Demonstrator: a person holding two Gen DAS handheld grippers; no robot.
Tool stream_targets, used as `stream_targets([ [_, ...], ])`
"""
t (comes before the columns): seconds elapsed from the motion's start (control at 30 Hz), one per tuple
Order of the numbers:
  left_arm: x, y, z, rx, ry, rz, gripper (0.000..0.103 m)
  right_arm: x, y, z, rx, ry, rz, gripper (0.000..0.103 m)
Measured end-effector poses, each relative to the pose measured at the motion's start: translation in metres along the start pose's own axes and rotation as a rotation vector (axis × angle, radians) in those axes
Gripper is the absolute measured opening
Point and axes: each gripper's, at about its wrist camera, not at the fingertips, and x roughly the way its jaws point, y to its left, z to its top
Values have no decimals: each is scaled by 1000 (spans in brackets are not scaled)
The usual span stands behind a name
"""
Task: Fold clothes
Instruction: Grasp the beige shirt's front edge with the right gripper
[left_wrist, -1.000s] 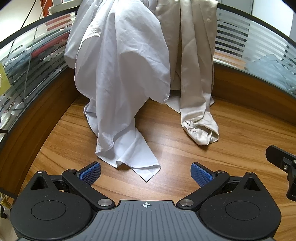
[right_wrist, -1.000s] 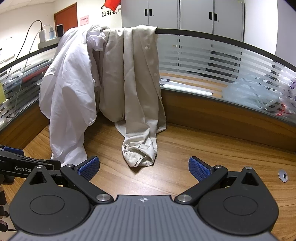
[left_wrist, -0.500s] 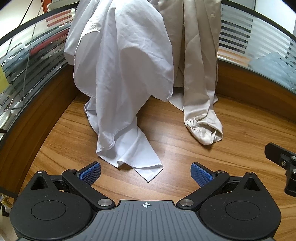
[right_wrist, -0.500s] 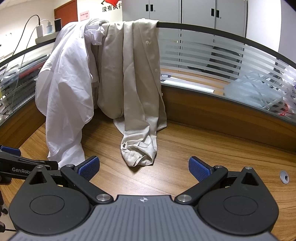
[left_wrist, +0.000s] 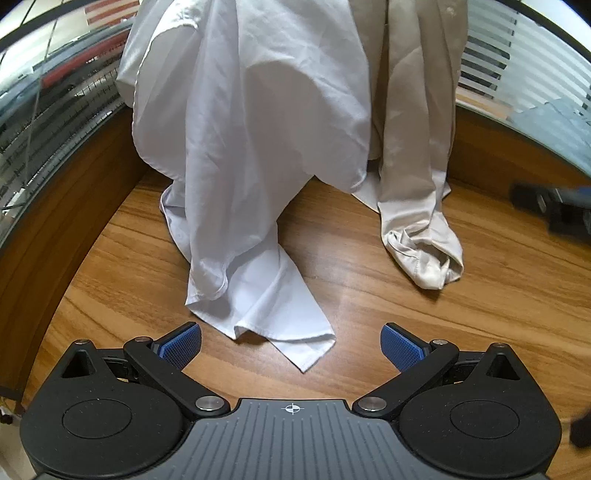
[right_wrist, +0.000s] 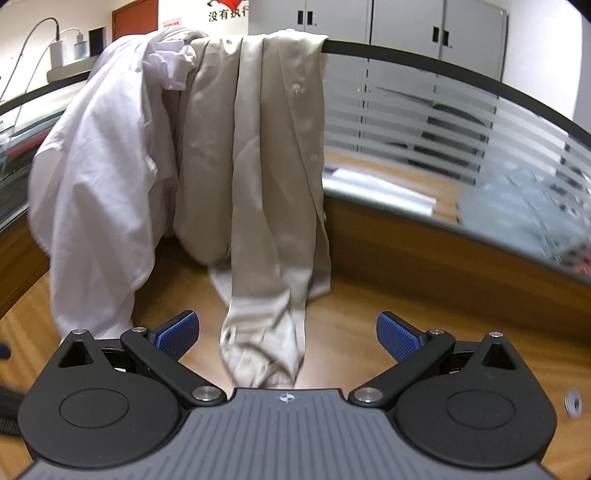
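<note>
While both tongs — left (left_wrist: 291, 343), right (right_wrist: 287, 332) — gape empty, the limp beige shirt (right_wrist: 266, 155) likely suits a cuff (right_wrist: 264, 350) grip.

The left tongs (left_wrist: 290, 345) sit low in the left wrist frame, their blue-padded fingers (left_wrist: 180, 343) spread wide with nothing between them. The right tongs (right_wrist: 287, 334) sit likewise at the bottom of the right wrist frame, blue pads (right_wrist: 397, 338) wide apart and gripping nothing.
</note>
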Motion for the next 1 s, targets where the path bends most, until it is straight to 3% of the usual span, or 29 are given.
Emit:
stream_targets([
  [0.43,28,17,25,-53,-17,-10,103,126,6,94,-32,-47,31,103],
  [0.77,39,18,31,14,-28,13,103,187,21,123,-99,-69,0,103],
  [0.83,39,18,32,20,-41,16,103,194,21,125,-111,-69,-10,91],
  [0.9,37,19,33,22,-66,23,103,197,19,127,-109,-65,-4,41],
  [0.93,36,19,34,25,-77,22,102,196,15,127,-96,-55,13,29],
  [0.97,35,18,34,33,-86,19,102,196,12,127,-83,-45,30,9],
  [1.0,34,17,35,43,-96,16,102,193,8,127,-68,-37,53,5],
])
